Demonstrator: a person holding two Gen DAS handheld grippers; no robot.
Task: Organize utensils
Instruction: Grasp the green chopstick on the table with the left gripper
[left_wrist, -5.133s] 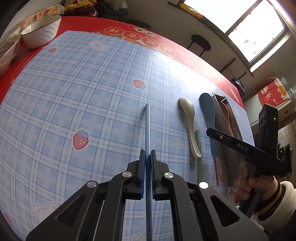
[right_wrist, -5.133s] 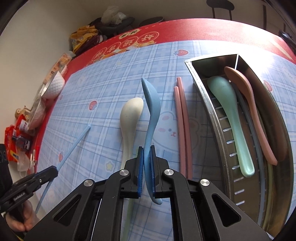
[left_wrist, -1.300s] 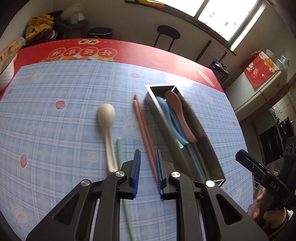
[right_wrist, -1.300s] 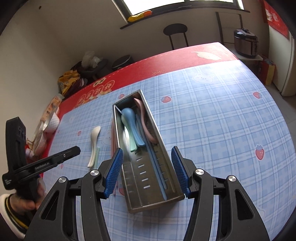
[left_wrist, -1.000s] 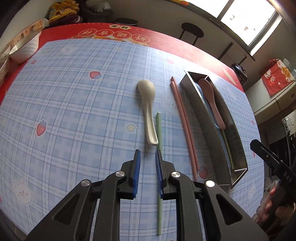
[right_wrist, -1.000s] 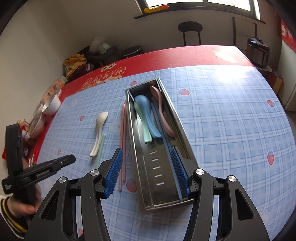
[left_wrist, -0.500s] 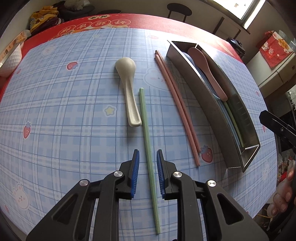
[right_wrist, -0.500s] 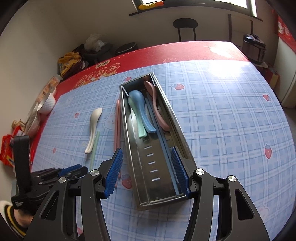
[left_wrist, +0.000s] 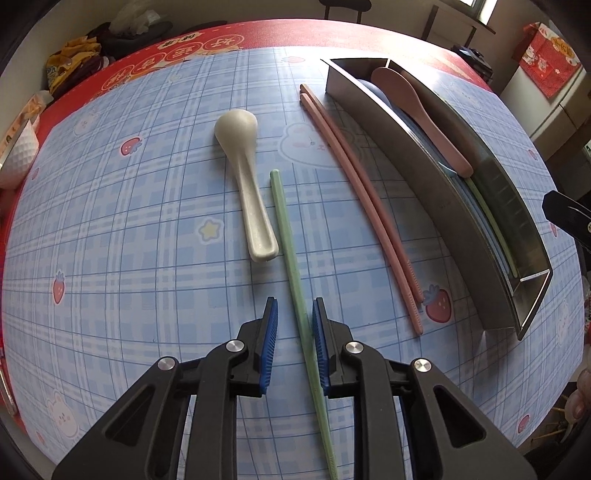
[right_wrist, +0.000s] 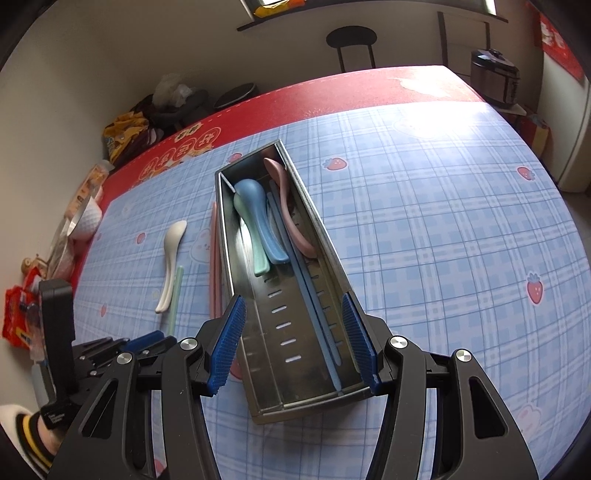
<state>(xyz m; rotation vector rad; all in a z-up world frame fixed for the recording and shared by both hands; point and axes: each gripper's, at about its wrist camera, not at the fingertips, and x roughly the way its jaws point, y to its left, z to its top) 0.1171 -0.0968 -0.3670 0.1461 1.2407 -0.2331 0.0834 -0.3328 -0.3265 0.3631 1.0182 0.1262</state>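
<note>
A pale green chopstick (left_wrist: 286, 236) lies on the blue checked cloth, and my left gripper (left_wrist: 293, 347) stands open around its near part; the chopstick sits close to the right pad with a gap on the left. A white spoon (left_wrist: 243, 173) lies just left of it and two pink chopsticks (left_wrist: 362, 192) to its right. The steel tray (right_wrist: 321, 236) holds a blue spoon (right_wrist: 258, 210), a teal spoon (right_wrist: 260, 264), a pink spoon (right_wrist: 291, 218) and blue chopsticks (right_wrist: 317, 306). My right gripper (right_wrist: 291, 343) hangs open over the tray's near end, holding nothing.
A white bowl (right_wrist: 86, 221) and snack packets stand at the table's left edge on the red border. A stool (right_wrist: 351, 40) and a rice cooker (right_wrist: 495, 79) stand beyond the far side. A sleeve and hand (right_wrist: 29, 432) hold the left gripper.
My left gripper has come down and shifted so that the green chopstick now lies between its pads. The right gripper has stayed open over the tray, barely shifting.
</note>
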